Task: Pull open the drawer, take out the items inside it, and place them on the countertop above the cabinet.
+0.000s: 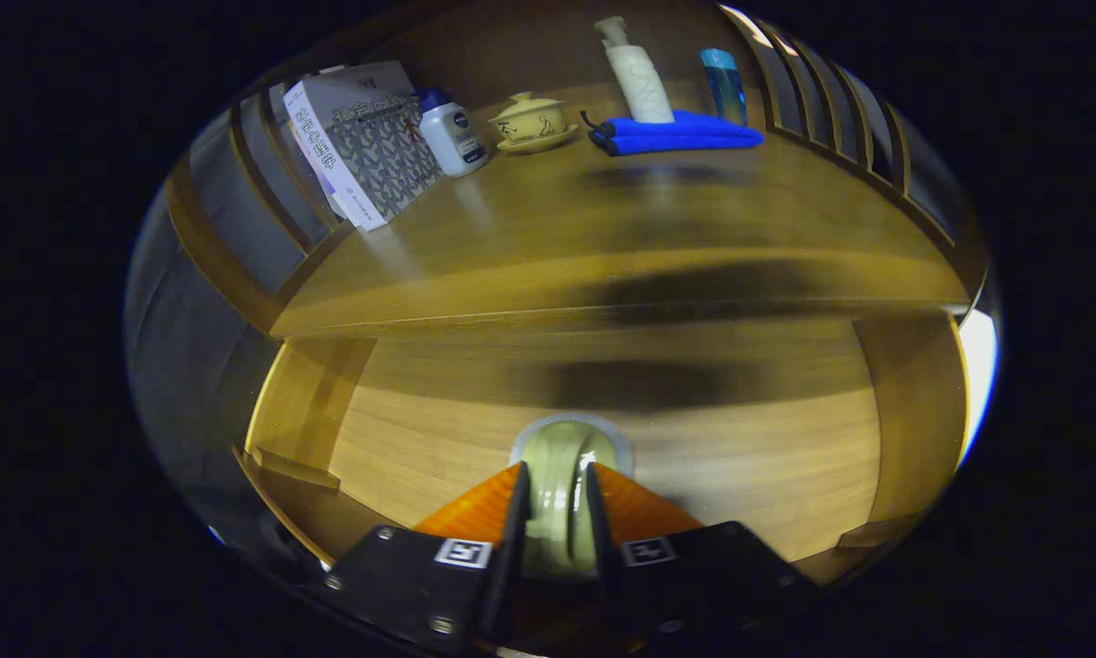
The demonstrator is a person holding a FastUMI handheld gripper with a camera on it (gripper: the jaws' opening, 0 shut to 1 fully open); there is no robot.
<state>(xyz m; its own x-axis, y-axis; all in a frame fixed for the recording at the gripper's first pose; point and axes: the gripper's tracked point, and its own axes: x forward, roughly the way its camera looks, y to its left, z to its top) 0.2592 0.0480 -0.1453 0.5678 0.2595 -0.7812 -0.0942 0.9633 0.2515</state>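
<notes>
Gripper view had the gripper [555,475] clamped on the drawer knob [561,475], both fingers [517,512] pressing its sides, the knob sitting on the wooden drawer front [739,439]. Above, on the countertop [602,228], stood a box [365,137], a white bottle [452,132], a lidded cup [529,119], a pump bottle [639,78], a blue bottle [724,84] and a blue cloth [680,135].

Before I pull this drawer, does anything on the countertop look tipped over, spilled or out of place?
Nothing stands out. The patterned box, white lotion bottle, lidded yellow teacup, pump bottle and blue bottle stand upright; the blue cloth lies folded. The gripper is shut on the round drawer knob.
</notes>
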